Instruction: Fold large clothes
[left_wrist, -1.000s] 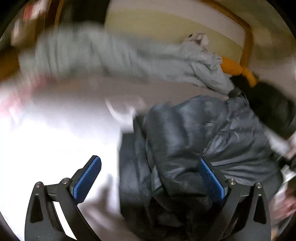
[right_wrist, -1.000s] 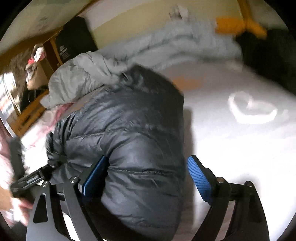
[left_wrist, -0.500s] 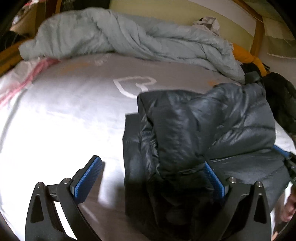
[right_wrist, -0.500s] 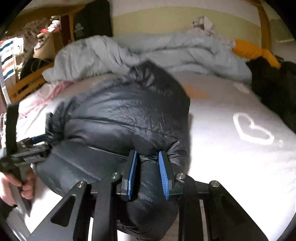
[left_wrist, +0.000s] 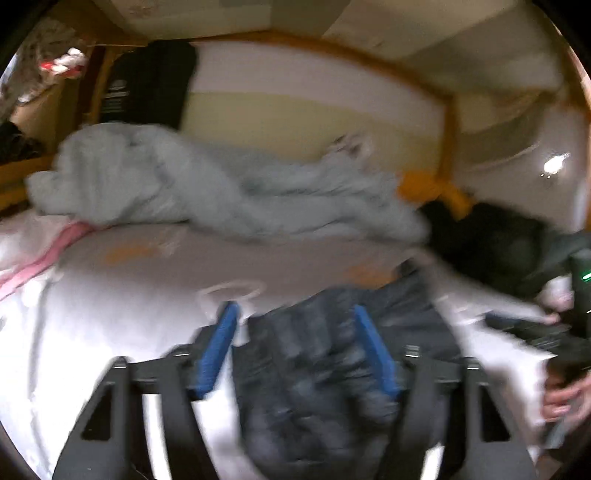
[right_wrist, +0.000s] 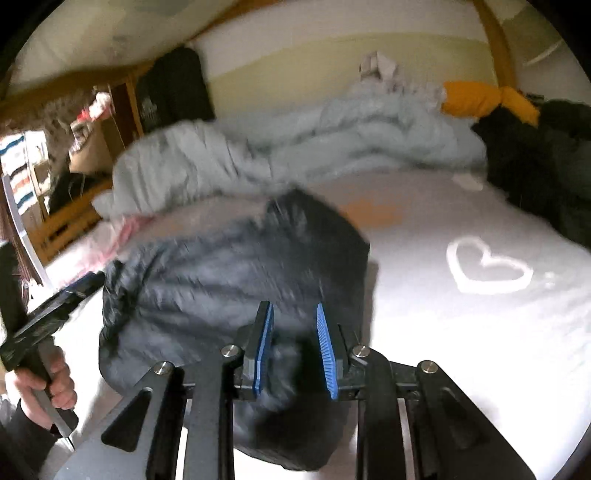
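Dark puffer jacket bunched on white bed, gripped at both ends.
Soft, light, slippery: hold at seams. Right gripper jaws pinching a fold; left gripper jaws just closing around jacket.

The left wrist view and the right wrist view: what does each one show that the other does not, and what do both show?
Only the left wrist view shows the left gripper from behind, its jaws around the dark puffer jacket, having just been closing.

Only the right wrist view shows the right gripper pinching a fold of that jacket, and the whole white heart on the sheet.

Both show the jacket, the white sheet, the pale blue duvet, the orange cloth and the other hand's gripper.
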